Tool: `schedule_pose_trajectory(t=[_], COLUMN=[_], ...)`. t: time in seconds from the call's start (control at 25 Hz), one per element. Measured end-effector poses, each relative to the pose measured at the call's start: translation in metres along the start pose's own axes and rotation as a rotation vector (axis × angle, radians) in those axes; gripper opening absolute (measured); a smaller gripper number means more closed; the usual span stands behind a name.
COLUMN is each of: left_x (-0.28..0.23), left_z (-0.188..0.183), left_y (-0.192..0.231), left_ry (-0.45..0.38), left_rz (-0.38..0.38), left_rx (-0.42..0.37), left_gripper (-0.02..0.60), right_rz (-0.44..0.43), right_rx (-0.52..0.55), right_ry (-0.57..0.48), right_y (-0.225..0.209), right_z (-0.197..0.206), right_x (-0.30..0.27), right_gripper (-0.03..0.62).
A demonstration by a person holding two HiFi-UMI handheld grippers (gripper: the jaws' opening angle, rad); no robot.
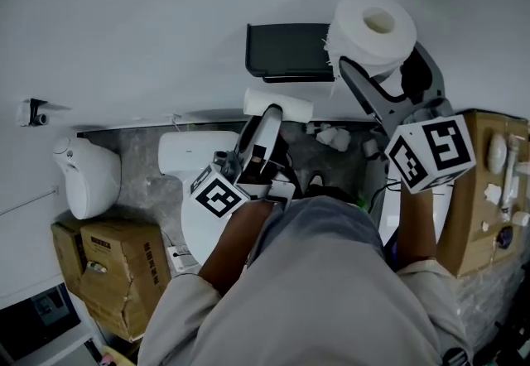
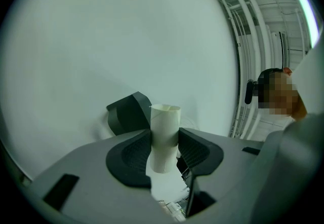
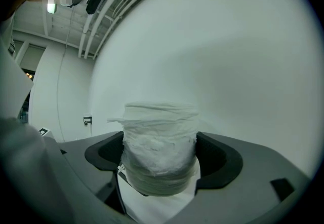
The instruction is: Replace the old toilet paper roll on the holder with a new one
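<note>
Old core (image 2: 165, 134) was off the holder (image 1: 286, 50), clamped in left gripper (image 2: 164, 153) jaws, ctr frame, just below holder. New roll (image 1: 377, 25) was gripped in right gripper (image 3: 159, 159) jaws, upper right, beside holder. Holder appeared empty. Est. halfway. Rem.: mount new roll, discard core.

Overhead plus two close jaws views
</note>
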State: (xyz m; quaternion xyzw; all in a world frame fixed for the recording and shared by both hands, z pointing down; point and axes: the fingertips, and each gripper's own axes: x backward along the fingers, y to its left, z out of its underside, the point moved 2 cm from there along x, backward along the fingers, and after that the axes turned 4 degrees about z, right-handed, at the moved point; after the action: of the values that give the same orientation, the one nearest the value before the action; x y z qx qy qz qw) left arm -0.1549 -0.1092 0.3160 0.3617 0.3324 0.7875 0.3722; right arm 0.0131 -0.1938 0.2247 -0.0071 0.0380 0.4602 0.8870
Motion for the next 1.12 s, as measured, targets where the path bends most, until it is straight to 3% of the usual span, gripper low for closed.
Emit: schedule_pose_trajectory(t=[0.28,0.76,1.12], left_x=[-0.009,-0.04,-0.046], left_z=[0.008,0.055,0.076], left_y=[-0.004,-0.021,-0.026], left_ry=[0.047,0.152,0.226], left_rz=[0.017,0.051,0.052], left_rx=[-0.003,-0.015,-0.038], left_gripper=[0.164,0.164,0.164], right_rz=[0.028,0.097,0.109], right_rx=[-0.063,-0.171,-0.382], right_ry=[-0.013,-0.022,-0.029], right_y=[-0.011,-0.058,-0.075], right_z=[0.003,0.025,0.063], right_x=[0.008,0.046,0.053], right_gripper=[0.431,0.431,0.431])
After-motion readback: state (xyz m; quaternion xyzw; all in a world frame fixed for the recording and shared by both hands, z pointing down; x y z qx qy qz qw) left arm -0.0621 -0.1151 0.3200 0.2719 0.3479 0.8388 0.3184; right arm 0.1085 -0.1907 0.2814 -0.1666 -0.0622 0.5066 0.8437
